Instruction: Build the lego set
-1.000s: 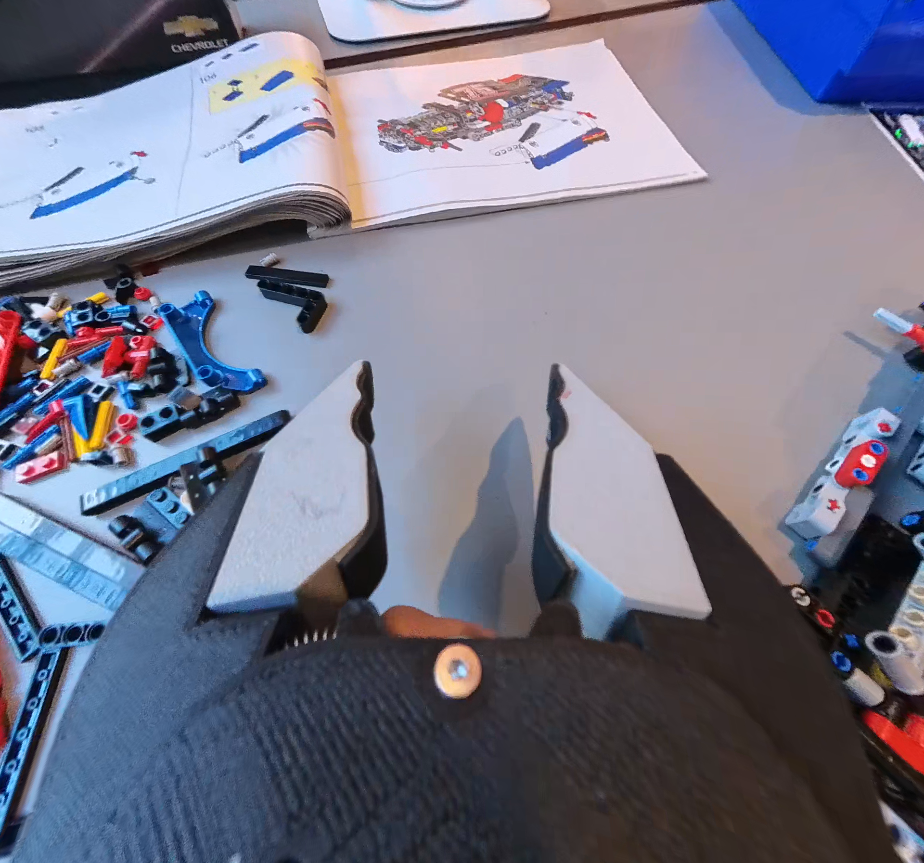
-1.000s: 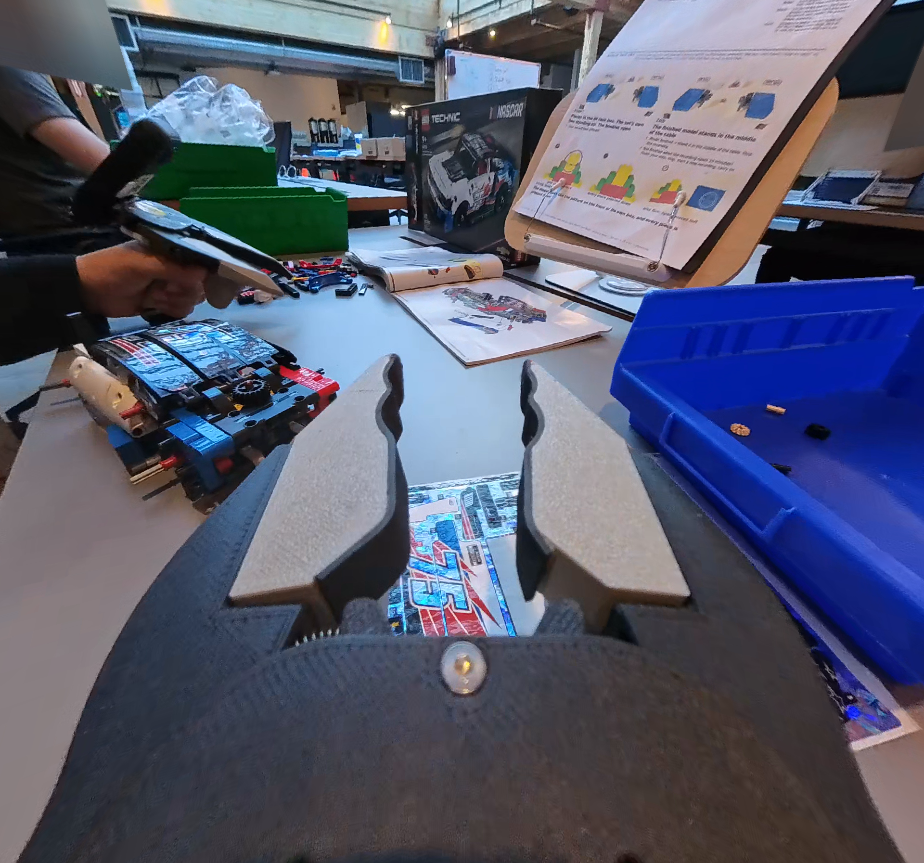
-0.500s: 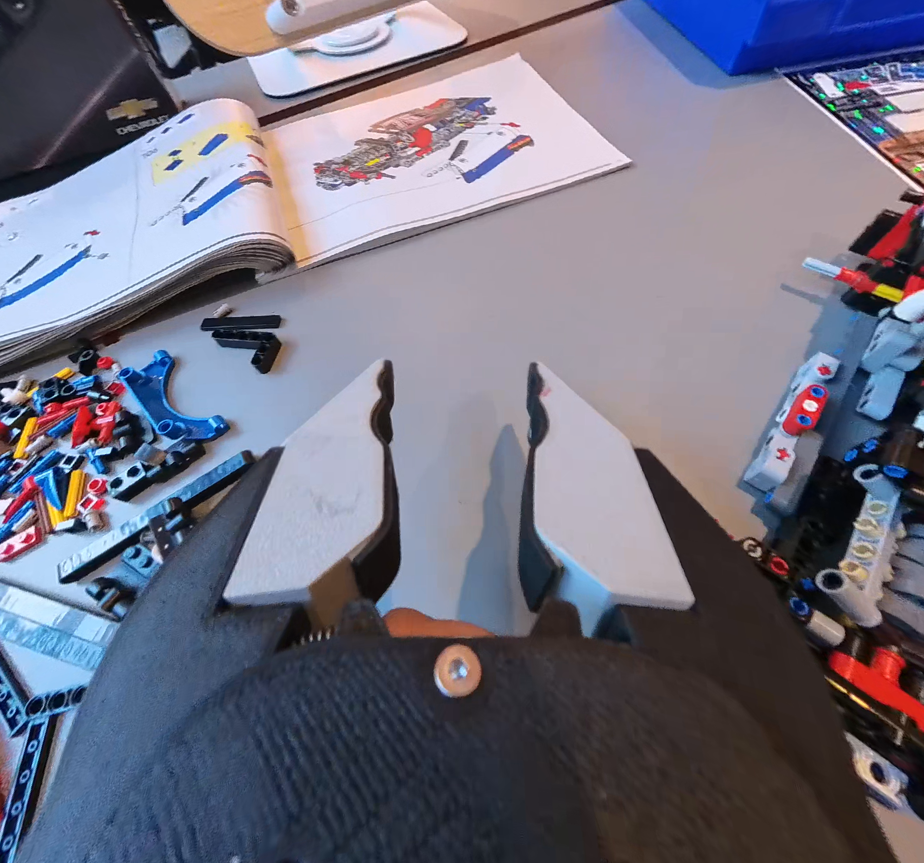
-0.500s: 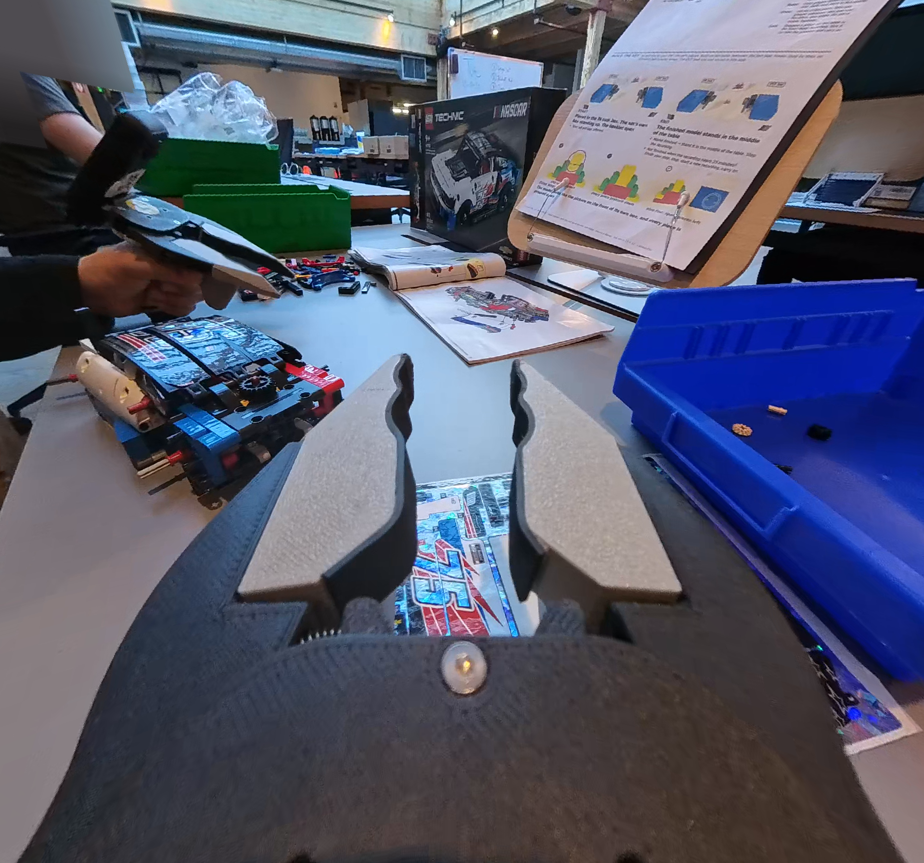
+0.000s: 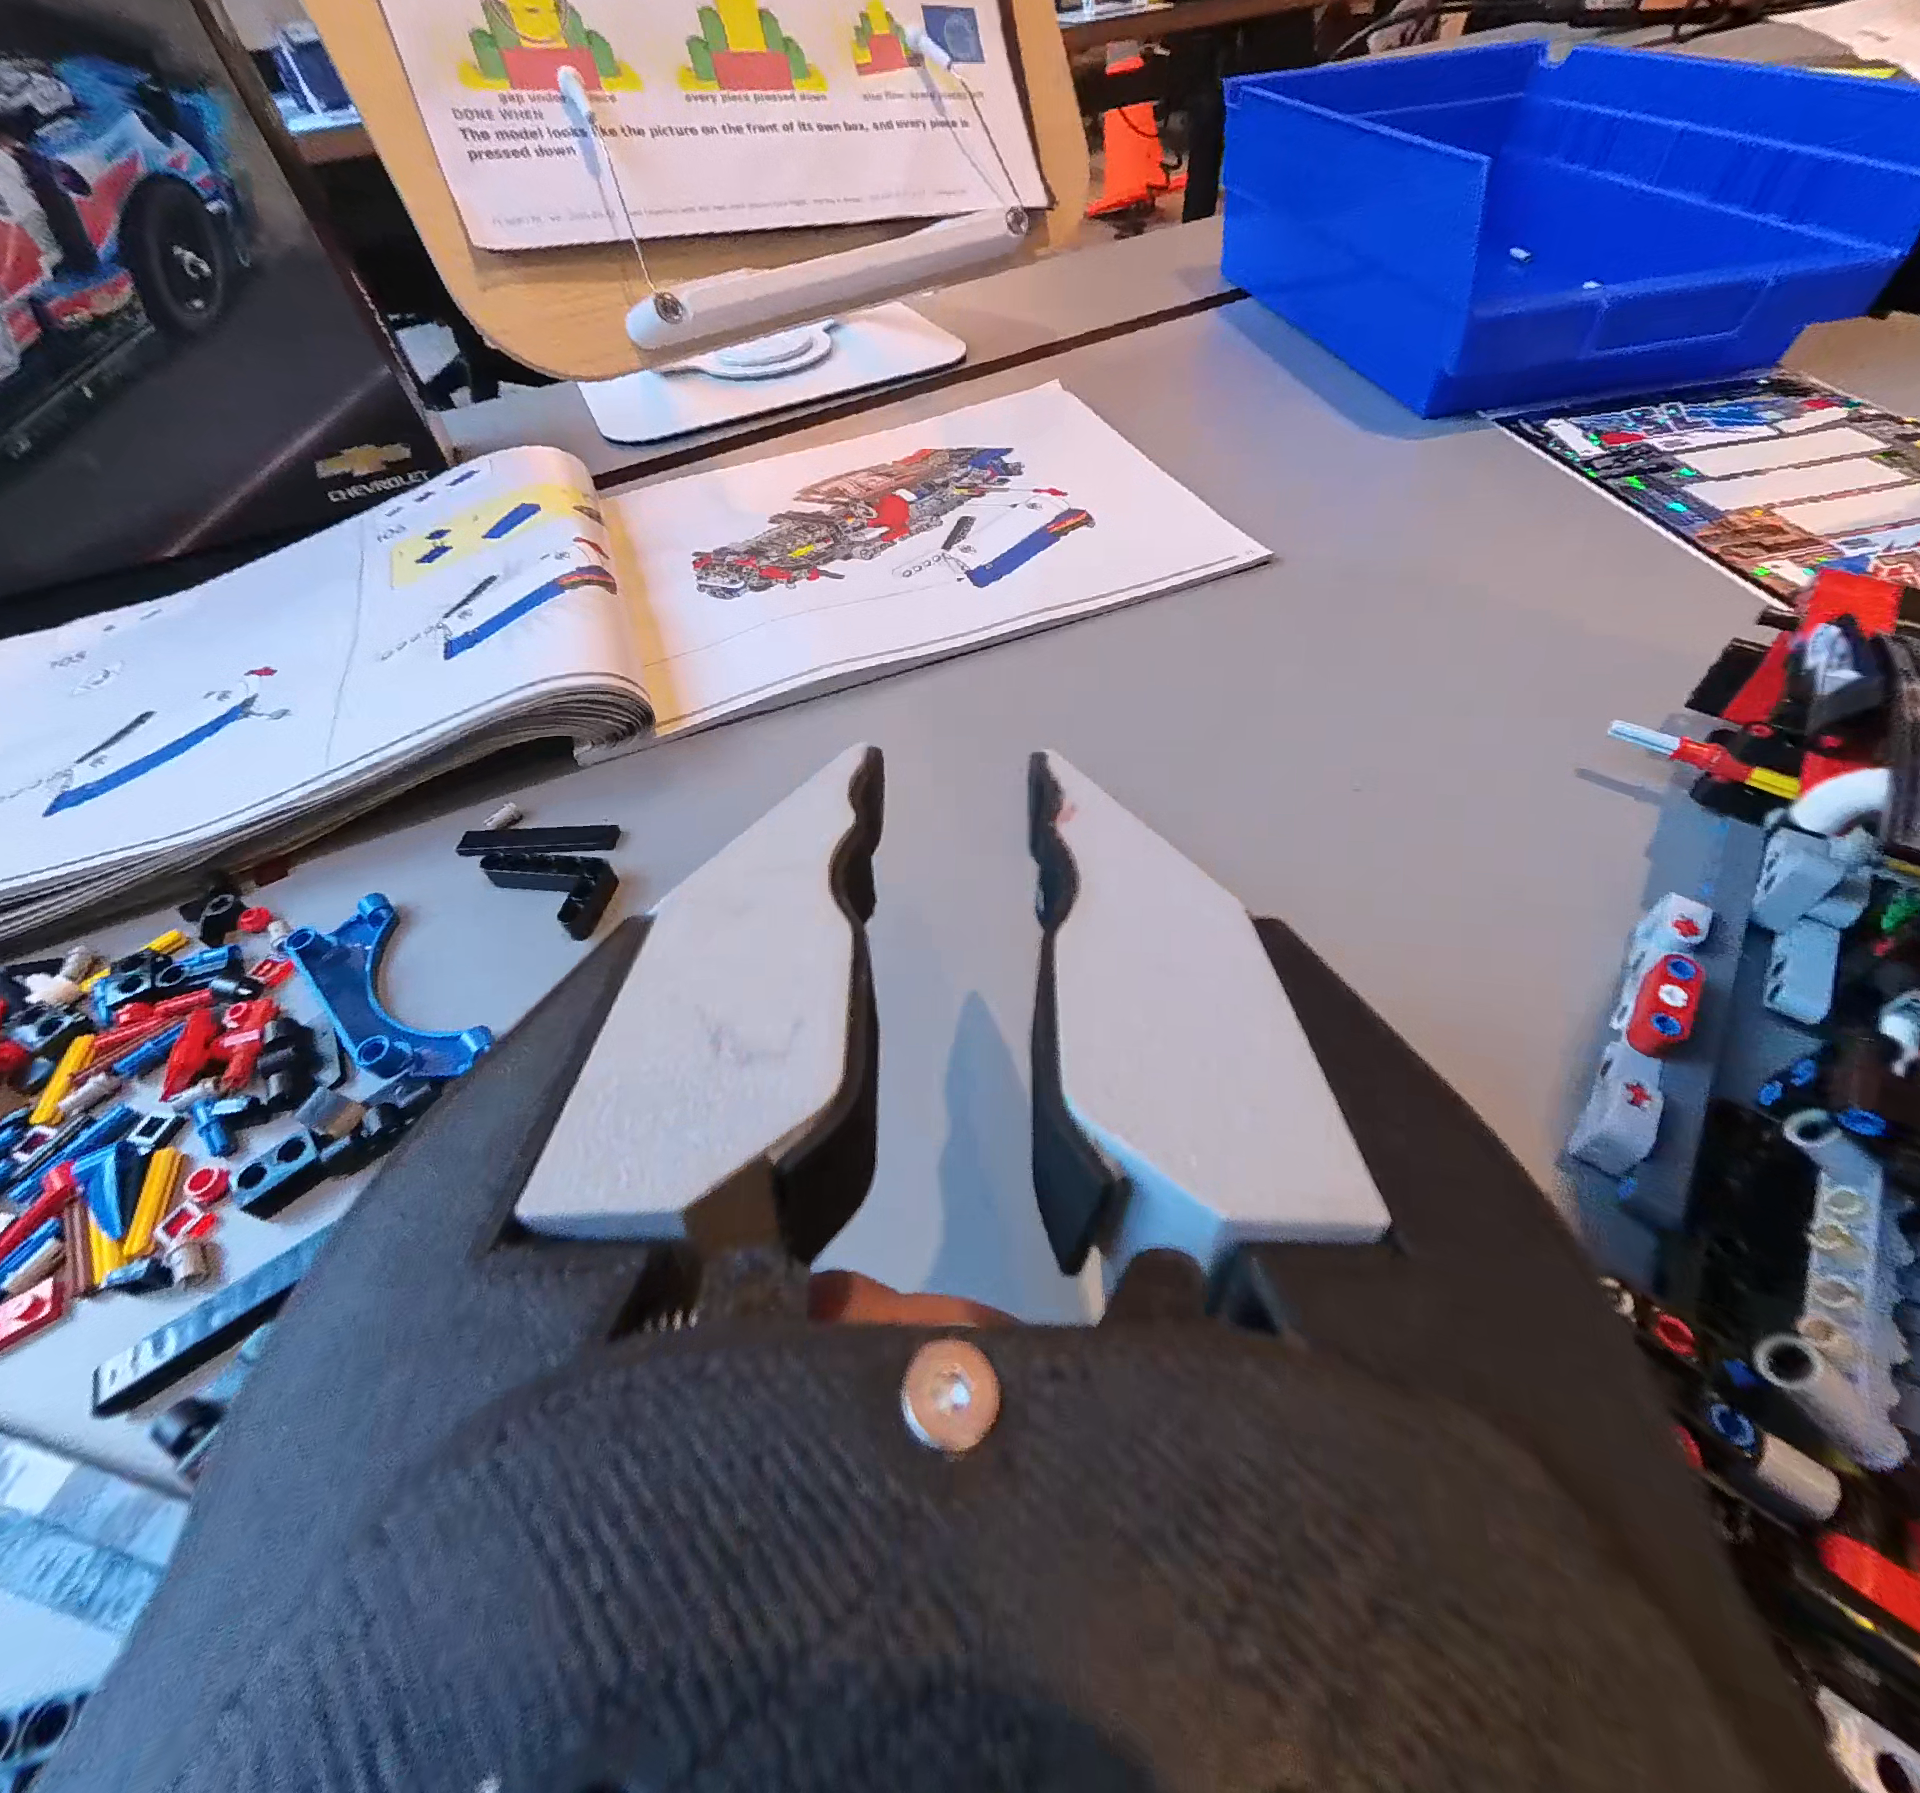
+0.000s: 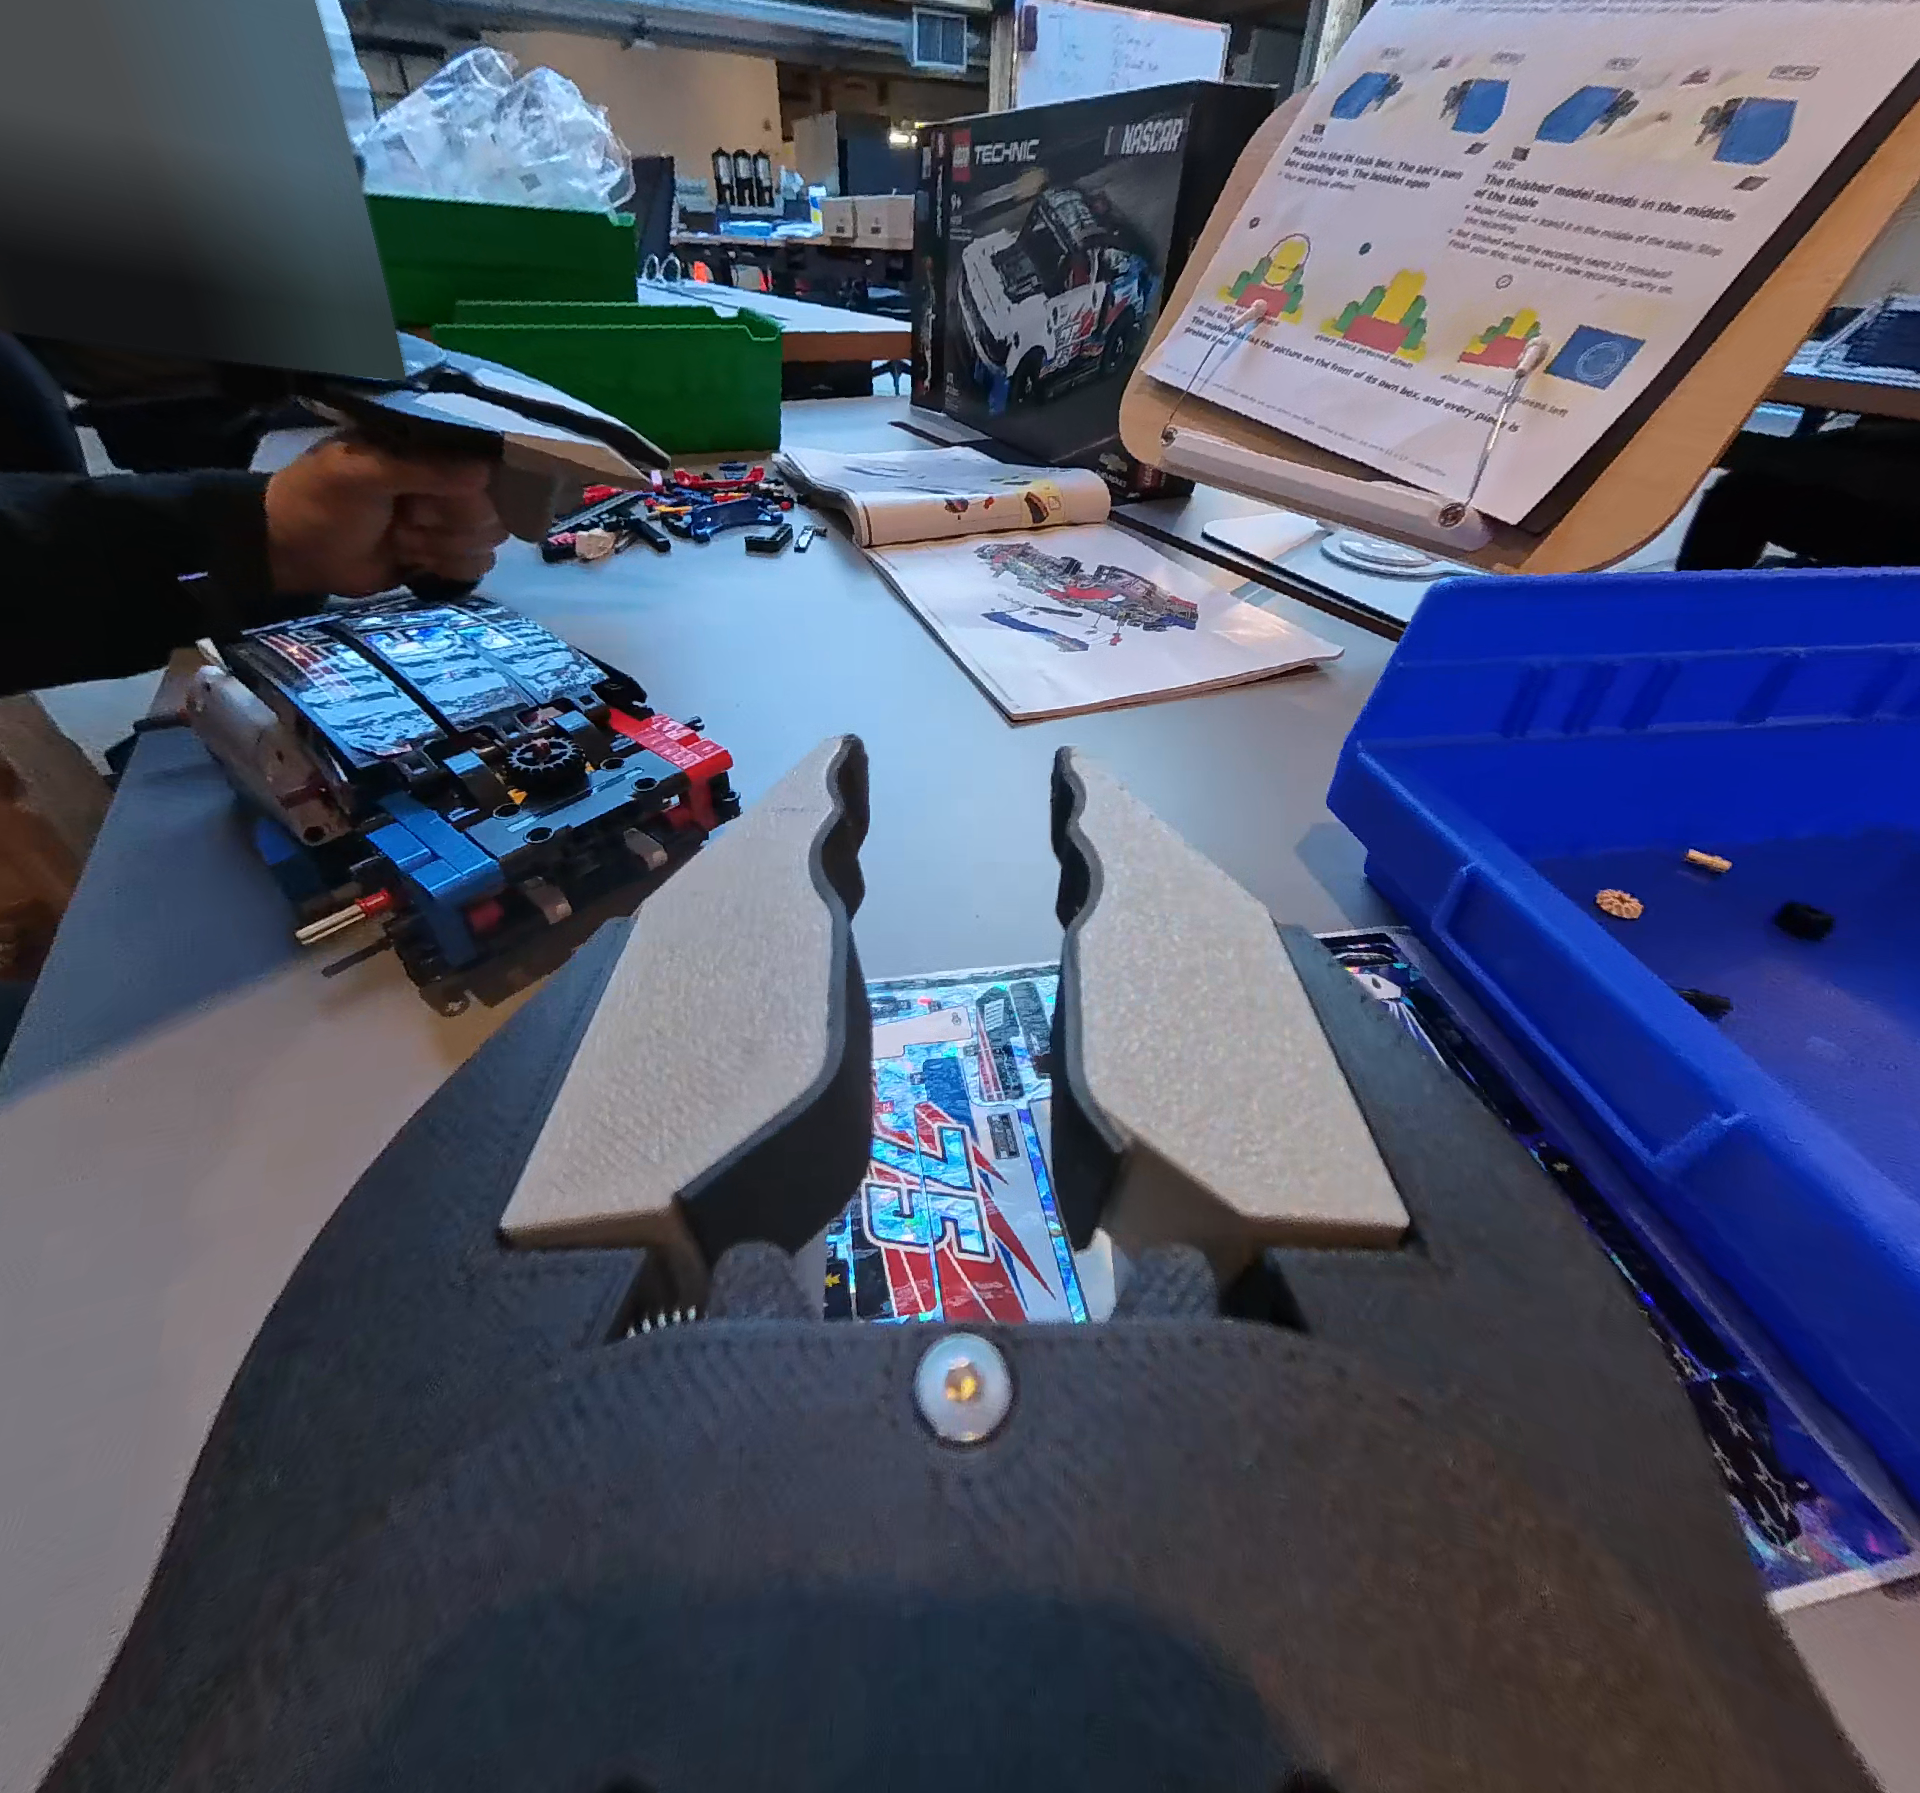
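The car model (image 6: pixel 457 767) sits partly built on the tabletop (image 5: pixel 1299 704); many loose pieces (image 5: pixel 156 1099) remain (booklet (image 5: pixel 914 548) mid-way open). Left gripper (image 5: pixel 956 772) and right gripper (image 6: pixel 958 775) both spread, empty.

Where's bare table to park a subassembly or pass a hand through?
Best patch: grey table between the open booklet, the part-built car and the blue bin; both open grippers, left gripper and right gripper, point over it. Crowded: loose parts pile left of the booklet; sticker sheet fills the strip beside the bin.
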`<state>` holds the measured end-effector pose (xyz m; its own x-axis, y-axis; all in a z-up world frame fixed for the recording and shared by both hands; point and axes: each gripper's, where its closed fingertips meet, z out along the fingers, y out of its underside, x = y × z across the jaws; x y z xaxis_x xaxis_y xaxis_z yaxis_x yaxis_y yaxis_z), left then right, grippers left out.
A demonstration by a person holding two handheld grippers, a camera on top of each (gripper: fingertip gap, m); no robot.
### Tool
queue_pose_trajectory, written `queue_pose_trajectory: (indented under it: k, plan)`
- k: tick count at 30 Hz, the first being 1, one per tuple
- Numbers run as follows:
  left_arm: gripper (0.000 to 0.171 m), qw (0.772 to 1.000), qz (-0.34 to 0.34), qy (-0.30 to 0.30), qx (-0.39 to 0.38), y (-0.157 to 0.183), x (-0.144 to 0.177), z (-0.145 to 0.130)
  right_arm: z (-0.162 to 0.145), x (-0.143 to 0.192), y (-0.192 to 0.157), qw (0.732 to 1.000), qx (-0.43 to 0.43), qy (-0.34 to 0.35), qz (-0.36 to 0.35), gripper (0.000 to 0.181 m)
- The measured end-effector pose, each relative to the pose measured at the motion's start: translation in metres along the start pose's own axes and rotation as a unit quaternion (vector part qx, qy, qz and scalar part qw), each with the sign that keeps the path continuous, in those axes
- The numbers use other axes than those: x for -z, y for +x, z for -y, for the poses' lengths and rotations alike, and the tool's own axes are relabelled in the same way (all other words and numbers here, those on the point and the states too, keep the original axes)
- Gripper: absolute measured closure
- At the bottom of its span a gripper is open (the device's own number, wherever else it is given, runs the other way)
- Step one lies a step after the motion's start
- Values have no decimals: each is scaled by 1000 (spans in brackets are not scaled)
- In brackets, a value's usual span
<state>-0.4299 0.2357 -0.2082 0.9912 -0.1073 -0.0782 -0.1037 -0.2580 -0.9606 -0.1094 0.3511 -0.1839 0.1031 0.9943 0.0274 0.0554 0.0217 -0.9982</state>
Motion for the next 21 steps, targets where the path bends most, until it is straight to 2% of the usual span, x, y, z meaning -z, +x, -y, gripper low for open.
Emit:
queue_pose_trajectory:
  k: [9, 13, 16, 21]
  plan:
    - [146, 1000, 6, 4, 1, -2, 0, 1, 1, 1, 0, 1000, 22, 4, -20, 148]
    - [137, 999, -5, -37, 6, 2, 5, -11, 4, 5, 5, 999, 21, 16, -41, 148]
    - [136, 998, 11, -49, -23, 9, 27, -15, 6, 9, 5, 998, 27, 22, -55, 149]
    - [125, 997, -45, -64, -13, 54, 74, -12, 5, 14, 1, 996, 49, 15, -68, 151]
